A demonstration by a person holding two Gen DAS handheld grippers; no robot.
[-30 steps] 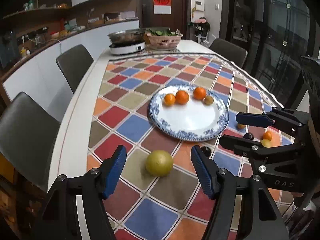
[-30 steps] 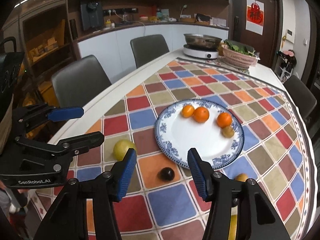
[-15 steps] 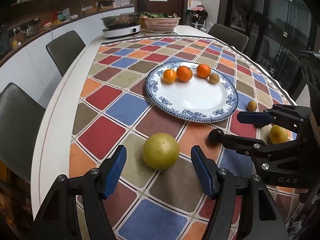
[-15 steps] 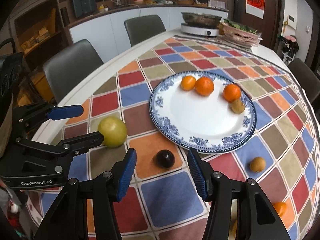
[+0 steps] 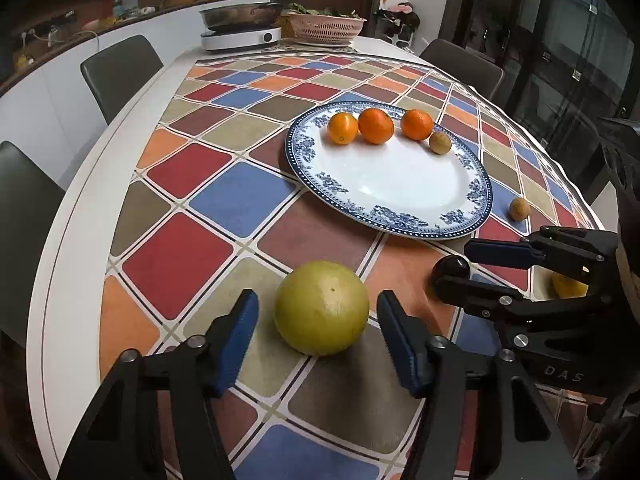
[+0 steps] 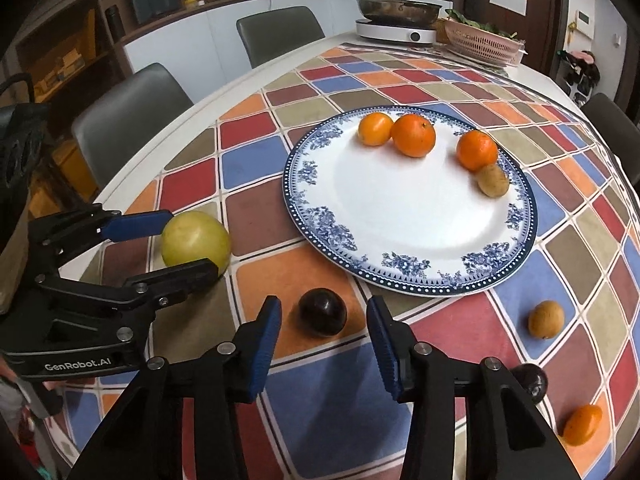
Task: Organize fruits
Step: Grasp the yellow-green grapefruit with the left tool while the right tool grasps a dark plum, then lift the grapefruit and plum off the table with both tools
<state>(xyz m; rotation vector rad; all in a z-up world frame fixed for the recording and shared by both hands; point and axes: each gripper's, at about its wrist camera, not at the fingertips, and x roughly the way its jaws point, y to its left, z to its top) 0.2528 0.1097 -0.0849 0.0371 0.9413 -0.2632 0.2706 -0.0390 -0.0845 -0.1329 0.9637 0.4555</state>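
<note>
A blue-rimmed white plate [image 5: 400, 196] [image 6: 400, 220] holds three oranges [image 5: 375, 125] [image 6: 413, 135] and a small brown fruit [image 5: 440, 143] [image 6: 493, 180]. A large yellow-green fruit [image 5: 322, 307] [image 6: 196, 242] lies on the tablecloth between the open fingers of my left gripper [image 5: 316, 330] [image 6: 170, 244], not gripped. A dark round fruit [image 6: 322, 312] [image 5: 452, 267] lies between the open fingers of my right gripper [image 6: 323, 334] [image 5: 472, 262], also not gripped.
Loose on the cloth at the right are a brown fruit [image 6: 546, 319] [image 5: 519, 209], a second dark fruit [image 6: 532, 382], a small orange [image 6: 583, 424] and a yellow fruit [image 5: 568, 285]. A cooker [image 5: 240, 32] and pink basket [image 5: 326, 26] stand at the far end. Chairs [image 5: 120, 68] line the left edge.
Both grippers moved forward and down. The yellow-green fruit now sits between the left fingers and the dark fruit between the right fingers. Both stayed open.
</note>
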